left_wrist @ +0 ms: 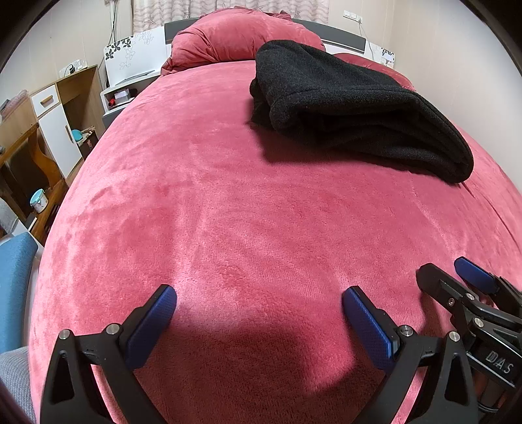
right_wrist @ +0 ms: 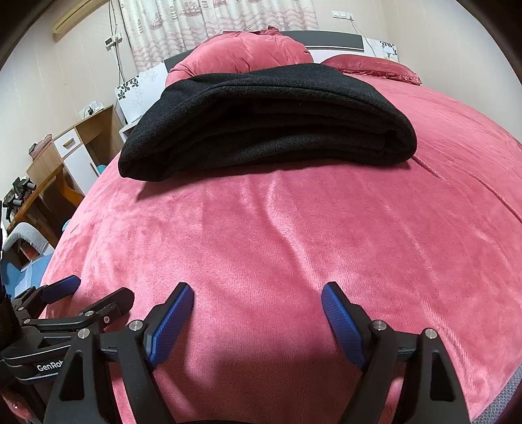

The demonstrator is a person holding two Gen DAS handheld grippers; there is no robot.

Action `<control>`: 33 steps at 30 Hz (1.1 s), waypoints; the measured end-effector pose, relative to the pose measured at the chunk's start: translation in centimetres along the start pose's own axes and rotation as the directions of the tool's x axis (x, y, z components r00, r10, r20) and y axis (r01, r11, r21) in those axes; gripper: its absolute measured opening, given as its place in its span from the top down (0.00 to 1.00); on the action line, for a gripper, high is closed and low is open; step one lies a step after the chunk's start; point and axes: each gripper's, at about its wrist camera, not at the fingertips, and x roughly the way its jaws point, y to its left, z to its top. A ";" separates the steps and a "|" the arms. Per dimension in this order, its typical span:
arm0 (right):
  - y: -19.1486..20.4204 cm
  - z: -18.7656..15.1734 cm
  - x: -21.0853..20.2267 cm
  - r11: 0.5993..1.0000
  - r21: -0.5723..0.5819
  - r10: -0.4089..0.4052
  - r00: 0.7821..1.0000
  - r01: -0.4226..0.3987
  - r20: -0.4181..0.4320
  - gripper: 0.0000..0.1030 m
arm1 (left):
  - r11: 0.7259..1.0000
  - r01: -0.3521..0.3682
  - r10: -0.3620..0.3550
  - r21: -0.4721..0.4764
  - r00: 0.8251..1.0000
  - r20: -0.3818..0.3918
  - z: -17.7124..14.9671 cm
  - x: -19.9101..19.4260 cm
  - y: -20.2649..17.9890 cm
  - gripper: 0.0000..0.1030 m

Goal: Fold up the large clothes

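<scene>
Right wrist, folded black garment [right_wrist: 267, 120] on bed [right_wrist: 293, 244]

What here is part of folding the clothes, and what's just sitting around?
Part of the job:
black garment, folded on the bed
left tongs, open
right tongs, open
pink bedspread, the work surface

Just lying about:
pink pillows
wooden desk
blue chair
curtain

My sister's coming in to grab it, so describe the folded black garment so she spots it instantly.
Look at the big bed with the pink plush cover. The black garment lies folded on it, short of the pink pillows. It is the only dark thing there.
</scene>
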 end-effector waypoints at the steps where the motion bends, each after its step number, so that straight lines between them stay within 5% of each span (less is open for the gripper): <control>1: 0.0 0.0 0.0 1.000 0.000 0.000 1.000 0.000 0.000 0.19 | 1.000 0.000 0.000 0.000 1.000 0.000 0.0 0.0 0.0 0.00; 33: 0.3 0.1 0.3 1.000 -0.001 -0.001 1.000 0.001 0.002 0.18 | 1.000 0.002 -0.002 0.001 1.000 0.001 0.0 0.2 0.0 0.00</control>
